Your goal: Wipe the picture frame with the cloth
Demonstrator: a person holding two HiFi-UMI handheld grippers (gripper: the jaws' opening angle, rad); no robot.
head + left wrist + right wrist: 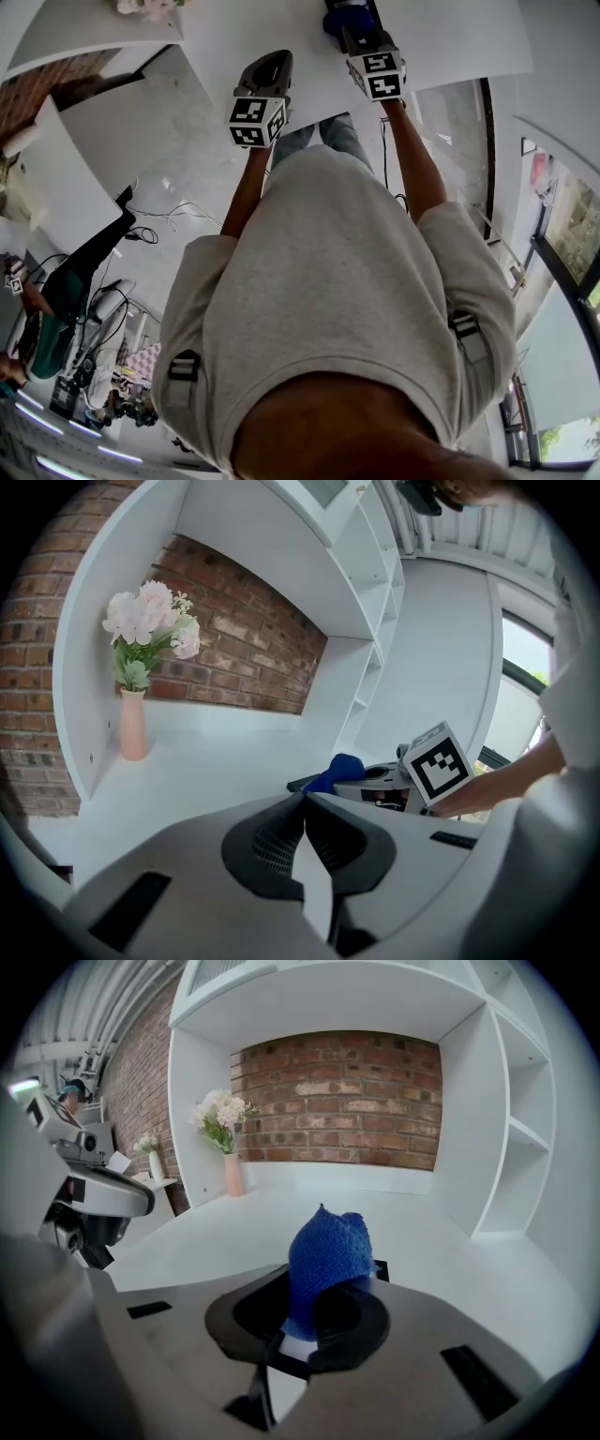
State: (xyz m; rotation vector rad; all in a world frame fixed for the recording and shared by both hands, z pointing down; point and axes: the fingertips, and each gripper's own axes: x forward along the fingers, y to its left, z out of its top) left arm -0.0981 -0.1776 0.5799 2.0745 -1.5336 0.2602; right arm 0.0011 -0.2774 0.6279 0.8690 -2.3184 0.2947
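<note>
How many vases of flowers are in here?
2: a pink vase of pale flowers at the white alcove's back left, a small white vase on a stand outside it. More may be hidden.

Nubbly knit cloth (328,1252); smooth matt white shelf (448,1246); rough brick wall (337,1101).

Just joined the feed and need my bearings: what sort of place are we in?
Probably a mock-up home set inside a lab or studio: a white shelf alcove with a brick back wall and a pink vase of flowers, while the head view shows loose cables on the floor.
</note>
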